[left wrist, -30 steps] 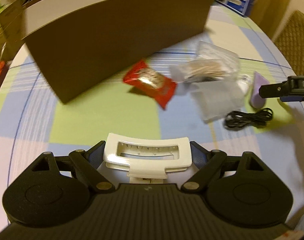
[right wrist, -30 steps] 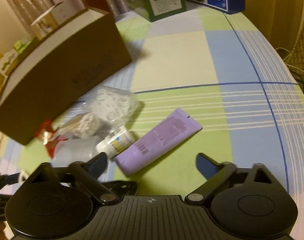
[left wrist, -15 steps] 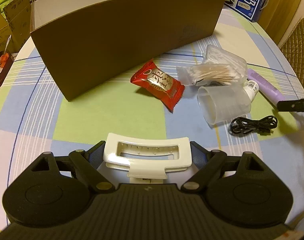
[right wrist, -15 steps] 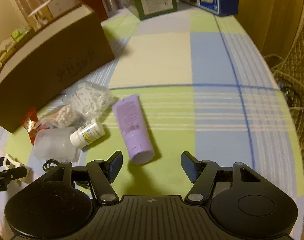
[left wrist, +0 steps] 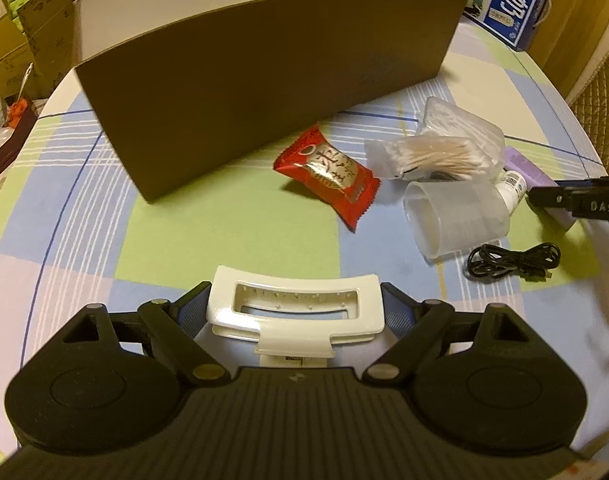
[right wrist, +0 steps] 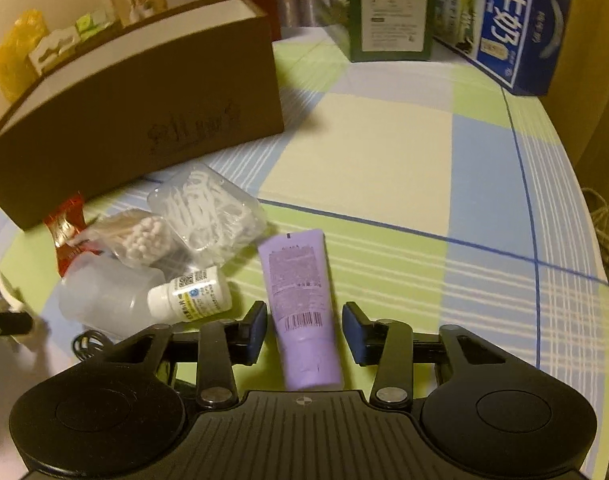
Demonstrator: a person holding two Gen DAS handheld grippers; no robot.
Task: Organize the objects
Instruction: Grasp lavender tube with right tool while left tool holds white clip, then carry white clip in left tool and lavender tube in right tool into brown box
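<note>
Right gripper [right wrist: 304, 326] sits low over the table with its jaws apart, straddling the lilac squeeze tube [right wrist: 300, 300] that lies flat on the checked tablecloth [right wrist: 404, 160]. Neither pad looks like it's touching the tube yet. Left gripper [left wrist: 295, 312] is clamped on a white plastic hair claw clip [left wrist: 294, 312], held above the cloth in front of the long brown cardboard box [left wrist: 264, 64], which is probably where all this stuff ends up.

What could go wrong: the tube is soft and tapered, so a squeeze this far toward the cap end might let it slide out forward or droop on the lift. The small white pill bottle [right wrist: 190, 294] lies just beside the left finger and could get nudged, and it's round, so it may roll into the frosted plastic cup [right wrist: 104, 296] lying on its side. The coiled black cable [left wrist: 512, 260] is near too and could snag. The bag of cotton swabs [right wrist: 136, 236] and the clear box of floss picks [right wrist: 208, 212] are piled together, so a bump shifts the lot.

Readable stuff: the blue carton [right wrist: 508, 28] at the back has Chinese characters that look like 纯牛奶. The tube shows a barcode, the bottle a QR code, and the red snack packet [left wrist: 328, 174] has gold lettering that's too distorted to read. "DAS" shows on the right gripper in the left view.
</note>
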